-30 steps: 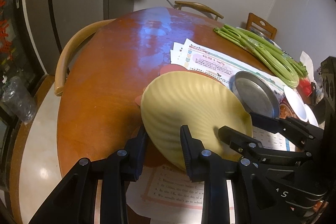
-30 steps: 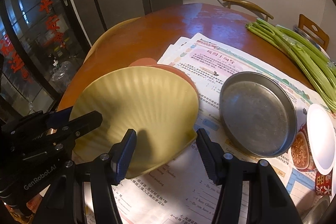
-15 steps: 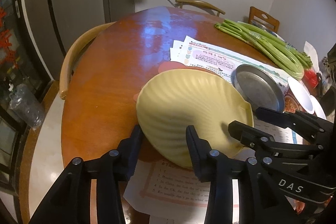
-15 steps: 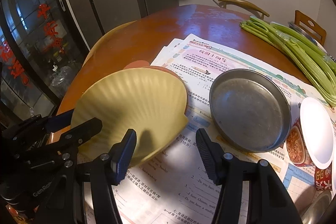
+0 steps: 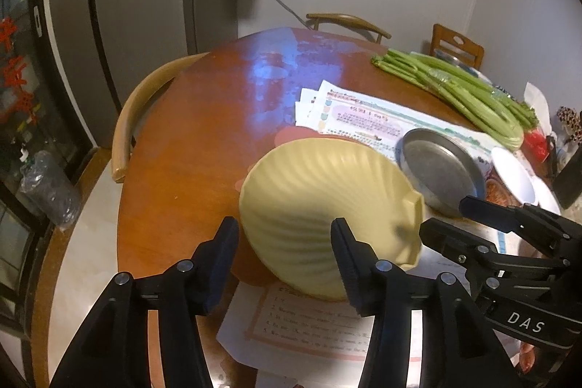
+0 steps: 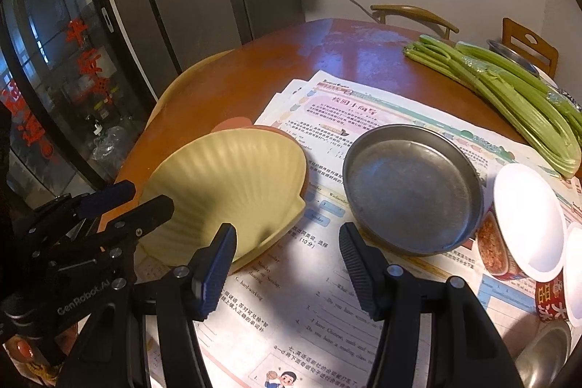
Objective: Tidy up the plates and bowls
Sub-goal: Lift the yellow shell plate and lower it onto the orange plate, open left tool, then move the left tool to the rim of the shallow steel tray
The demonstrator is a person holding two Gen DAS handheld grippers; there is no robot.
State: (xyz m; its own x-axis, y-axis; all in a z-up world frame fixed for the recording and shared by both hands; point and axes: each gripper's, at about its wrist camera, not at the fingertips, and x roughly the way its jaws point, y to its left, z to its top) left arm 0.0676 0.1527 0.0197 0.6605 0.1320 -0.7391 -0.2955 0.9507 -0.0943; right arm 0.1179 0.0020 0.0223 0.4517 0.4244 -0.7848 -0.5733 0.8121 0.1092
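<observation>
My left tool (image 5: 283, 242) and my right tool (image 6: 287, 242) both have their fingers spread wide and grip nothing. A second ago they sat close around the yellow shell-shaped plate (image 5: 327, 206); since then both have drawn back and up, so the plate looks smaller between the fingers and more of the printed paper sheets (image 6: 327, 297) shows under my right tool.

The shell plate rests on the round wooden bench (image 5: 203, 119), partly over something pink-orange (image 5: 291, 135) whose edge peeks out behind it; I cannot tell whether that is another dish or a mat. Its hinge end points toward the right tool and overlaps the paper. From the left view the left tool's fingers frame the plate's near rim without touching it.

Just beside the shell plate, apart from it, the round metal plate (image 6: 411, 188) sits on the papers. Next to that are a white bowl (image 6: 527, 217) and a bunch of celery (image 6: 509, 90) farther back.

I judge the shell plate as set down and released. The metal plate lies straight ahead of my right tool, so it looks like the next piece to gather.
</observation>
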